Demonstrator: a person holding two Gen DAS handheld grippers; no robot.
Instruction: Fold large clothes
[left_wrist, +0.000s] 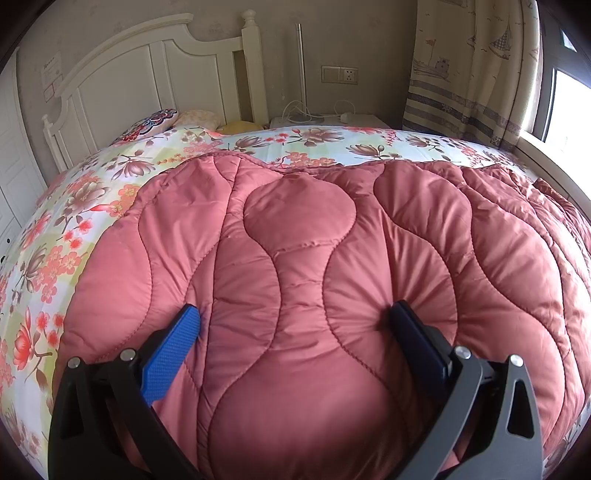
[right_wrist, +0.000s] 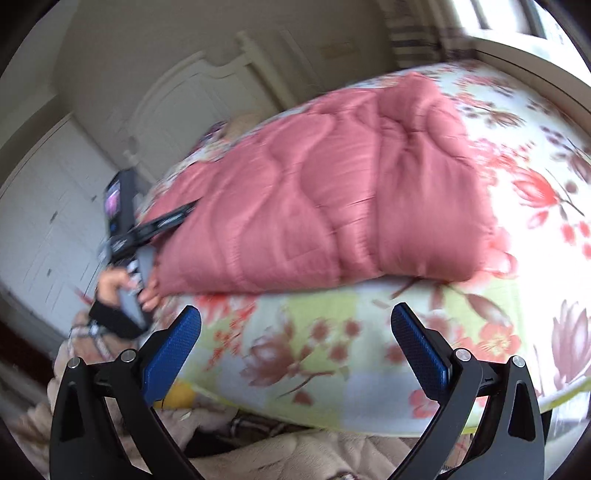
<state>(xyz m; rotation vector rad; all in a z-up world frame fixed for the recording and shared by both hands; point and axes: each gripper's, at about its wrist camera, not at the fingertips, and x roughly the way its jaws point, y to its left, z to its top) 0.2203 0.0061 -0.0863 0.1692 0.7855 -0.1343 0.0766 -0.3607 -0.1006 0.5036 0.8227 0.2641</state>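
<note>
The pink quilt (left_wrist: 295, 258) is lying folded across the bed (left_wrist: 74, 229) toward its near edge, the left gripper (left_wrist: 295, 325) pressing wide-open into it, the right gripper (right_wrist: 295, 325) hovering wide and empty, so the puffy layers are probably risking springing apart.

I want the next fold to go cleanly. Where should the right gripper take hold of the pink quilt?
Probably the quilt's near corner, approached from the bed's near edge. That corner lies free on the sheet, bulging into a thick fold the open right gripper could straddle.
</note>
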